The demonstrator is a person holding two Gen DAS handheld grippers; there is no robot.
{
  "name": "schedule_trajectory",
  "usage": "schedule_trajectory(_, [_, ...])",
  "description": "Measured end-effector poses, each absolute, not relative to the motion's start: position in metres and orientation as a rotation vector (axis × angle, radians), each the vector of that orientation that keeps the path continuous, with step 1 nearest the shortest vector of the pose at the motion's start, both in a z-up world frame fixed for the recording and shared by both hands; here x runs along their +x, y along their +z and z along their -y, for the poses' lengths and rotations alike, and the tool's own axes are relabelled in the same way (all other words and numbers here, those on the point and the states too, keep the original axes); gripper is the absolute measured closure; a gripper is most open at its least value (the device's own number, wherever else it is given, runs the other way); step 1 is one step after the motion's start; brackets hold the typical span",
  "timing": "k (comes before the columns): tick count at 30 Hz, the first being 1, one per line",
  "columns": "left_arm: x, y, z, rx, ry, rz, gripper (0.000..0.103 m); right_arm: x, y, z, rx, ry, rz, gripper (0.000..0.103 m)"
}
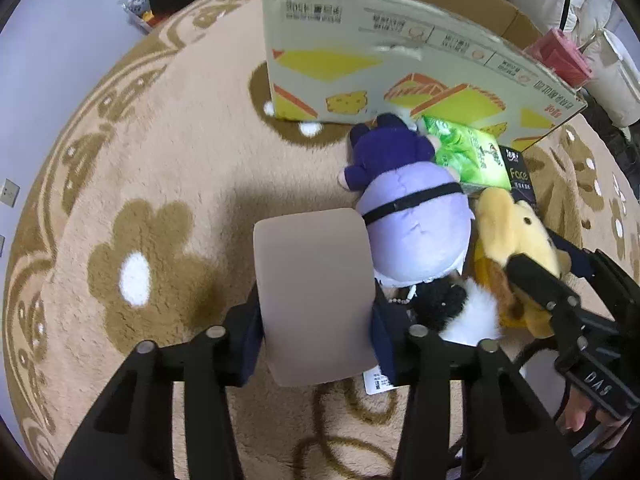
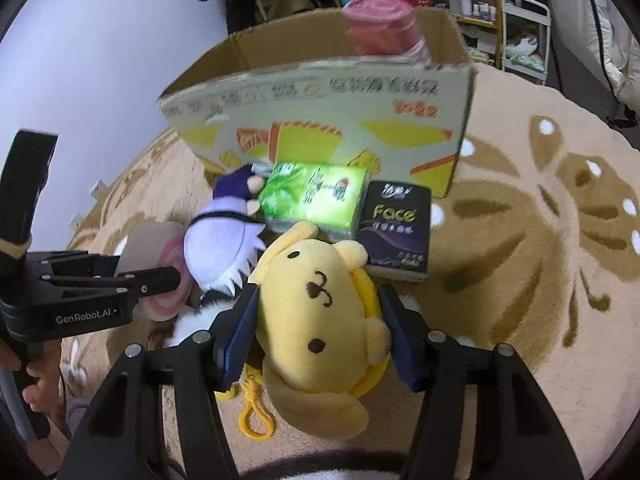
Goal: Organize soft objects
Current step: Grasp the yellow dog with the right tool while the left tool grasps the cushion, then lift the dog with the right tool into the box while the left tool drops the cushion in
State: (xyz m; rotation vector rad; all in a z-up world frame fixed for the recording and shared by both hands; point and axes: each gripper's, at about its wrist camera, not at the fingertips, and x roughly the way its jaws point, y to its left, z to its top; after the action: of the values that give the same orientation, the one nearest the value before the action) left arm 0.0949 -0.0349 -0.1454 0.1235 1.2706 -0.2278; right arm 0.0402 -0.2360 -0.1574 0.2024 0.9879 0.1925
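My left gripper [image 1: 316, 300] is shut on a flat grey-pink cushion [image 1: 312, 296], held above the rug; from the right wrist view its pink spiral face [image 2: 168, 280] shows. My right gripper [image 2: 320, 316] is shut on a yellow plush dog [image 2: 320, 320] with a yellow clip; the dog also shows in the left wrist view [image 1: 516, 236]. A purple-haired plush doll [image 1: 412, 208] lies between them, also in the right wrist view [image 2: 224, 240]. An open cardboard box [image 1: 400, 68] stands behind, with a pink item [image 2: 380, 28] in it.
A green tissue pack [image 2: 316, 196] and a black "Face" tissue pack [image 2: 396, 232] lie in front of the box [image 2: 320, 120]. A beige flower-pattern rug [image 1: 140, 200] covers the floor. Shelves [image 2: 520, 32] and clutter stand behind the box.
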Motion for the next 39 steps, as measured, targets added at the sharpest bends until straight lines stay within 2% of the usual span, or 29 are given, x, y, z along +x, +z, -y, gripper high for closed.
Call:
schedule_trajectory(7, [0.089, -0.118, 0.026, 0.101, -0.181, -1.158, 0.061, 0.036, -0.137, 0.244, 0.210, 0.175, -0.925, 0.040])
schedule_trajectory(20, [0.088, -0.049, 0.013, 0.067, -0.144, -0.891, 0.061, 0.027, -0.060, 0.246, 0.209, 0.184, -0.693, 0.040])
schedule_trajectory(39, [0.150, 0.015, 0.046, 0.178, -0.172, -0.692, 0.060, 0.100, 0.003, 0.240, 0.071, 0.171, -0.589, 0.040])
